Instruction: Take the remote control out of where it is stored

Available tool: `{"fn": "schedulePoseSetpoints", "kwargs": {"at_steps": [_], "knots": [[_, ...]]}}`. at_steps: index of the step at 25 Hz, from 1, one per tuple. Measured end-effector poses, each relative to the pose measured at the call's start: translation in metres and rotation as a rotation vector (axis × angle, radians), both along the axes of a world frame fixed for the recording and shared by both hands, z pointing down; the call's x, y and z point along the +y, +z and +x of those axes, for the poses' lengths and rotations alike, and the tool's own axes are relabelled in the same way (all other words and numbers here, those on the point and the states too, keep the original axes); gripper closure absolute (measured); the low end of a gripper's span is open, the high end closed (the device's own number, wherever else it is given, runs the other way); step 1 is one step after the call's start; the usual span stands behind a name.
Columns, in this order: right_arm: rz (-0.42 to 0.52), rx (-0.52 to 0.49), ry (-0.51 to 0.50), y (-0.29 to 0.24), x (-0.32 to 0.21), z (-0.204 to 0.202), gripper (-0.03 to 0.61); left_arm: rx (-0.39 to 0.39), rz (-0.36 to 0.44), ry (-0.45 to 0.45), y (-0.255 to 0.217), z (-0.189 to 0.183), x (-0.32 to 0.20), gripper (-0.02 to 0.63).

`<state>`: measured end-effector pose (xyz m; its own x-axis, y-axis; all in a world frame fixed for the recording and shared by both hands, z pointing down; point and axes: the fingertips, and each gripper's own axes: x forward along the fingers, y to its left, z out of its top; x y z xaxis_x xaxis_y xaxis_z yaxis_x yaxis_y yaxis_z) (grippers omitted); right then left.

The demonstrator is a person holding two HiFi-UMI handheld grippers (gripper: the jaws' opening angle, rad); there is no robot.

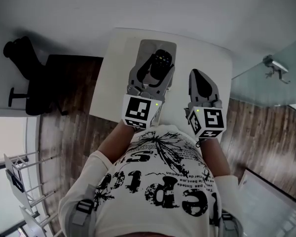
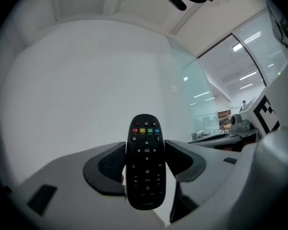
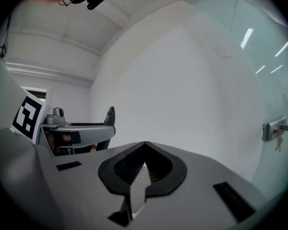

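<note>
White wall [image 2: 86, 75] behind remote control [image 2: 146, 169] in left claw [image 2: 145, 146], upright, coloured-button end [image 2: 146, 130] uppermost.

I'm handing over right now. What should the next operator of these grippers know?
Left gripper: shut on the remote control, buttons facing its camera.
Right gripper: shut, empty, alongside.
Both are above the white table.
Done: remote gripped and apparently raised.
Left: I cannot tell whether it has cleared the grey holder beneath. Lift it clear, then set it down.
</note>
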<state>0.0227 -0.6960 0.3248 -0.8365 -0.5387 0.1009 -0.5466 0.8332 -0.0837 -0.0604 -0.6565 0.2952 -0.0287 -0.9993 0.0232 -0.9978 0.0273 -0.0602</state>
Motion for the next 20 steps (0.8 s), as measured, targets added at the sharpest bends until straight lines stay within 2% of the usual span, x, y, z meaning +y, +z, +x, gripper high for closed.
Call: {"fn": "schedulePoseSetpoints", "kwargs": {"at_steps": [5, 20], "knots": [[-0.006, 0.000, 0.001, 0.001, 0.005, 0.004, 0.581, 0.043, -0.008, 0.007, 0.009, 0.007, 0.007, 0.360], [-0.018, 0.014, 0.014, 0.005, 0.010, 0.016, 0.581, 0.047, -0.013, 0.022, 0.008, 0.022, 0.012, 0.360]]}}
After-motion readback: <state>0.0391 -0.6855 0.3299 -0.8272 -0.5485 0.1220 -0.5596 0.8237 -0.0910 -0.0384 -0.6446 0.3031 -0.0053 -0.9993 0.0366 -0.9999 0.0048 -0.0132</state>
